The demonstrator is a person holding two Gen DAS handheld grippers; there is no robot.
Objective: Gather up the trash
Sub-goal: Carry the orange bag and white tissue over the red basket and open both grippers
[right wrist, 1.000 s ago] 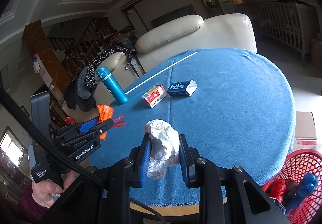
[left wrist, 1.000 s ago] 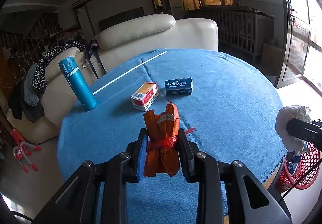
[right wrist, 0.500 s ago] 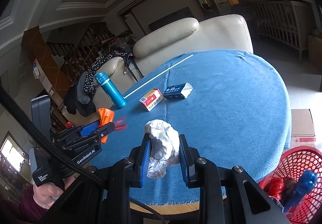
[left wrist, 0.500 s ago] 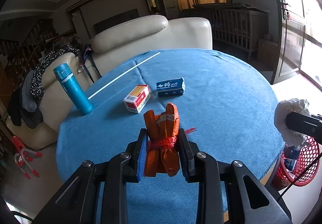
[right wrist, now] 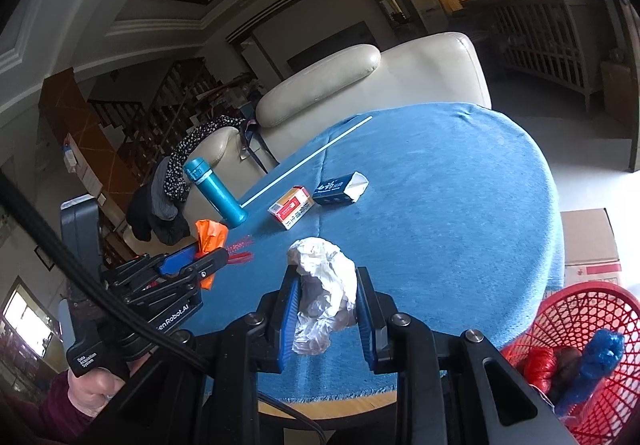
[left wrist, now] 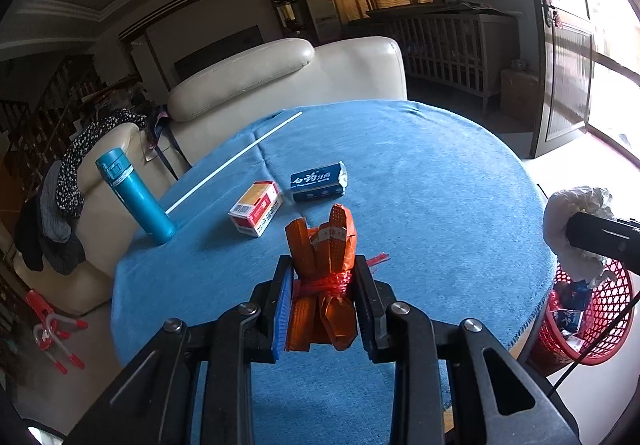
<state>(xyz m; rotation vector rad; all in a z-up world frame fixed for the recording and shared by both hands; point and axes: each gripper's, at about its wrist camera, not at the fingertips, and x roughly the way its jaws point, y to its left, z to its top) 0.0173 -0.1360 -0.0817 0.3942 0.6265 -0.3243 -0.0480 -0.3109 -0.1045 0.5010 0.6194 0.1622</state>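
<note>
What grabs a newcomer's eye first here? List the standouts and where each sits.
The left gripper is shut on an orange wrapper bundle over the near part of the blue tablecloth. The right gripper clamps a crumpled white wad near the table's edge, with the red basket low beside the table, already holding trash.

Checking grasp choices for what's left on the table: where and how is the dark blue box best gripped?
The dark blue box lies flat on the blue tablecloth, one end flap torn open. Probably grip its two long sides near the middle, coming from above; jaws across the narrow width, clear of the red and white box beside it.
</note>
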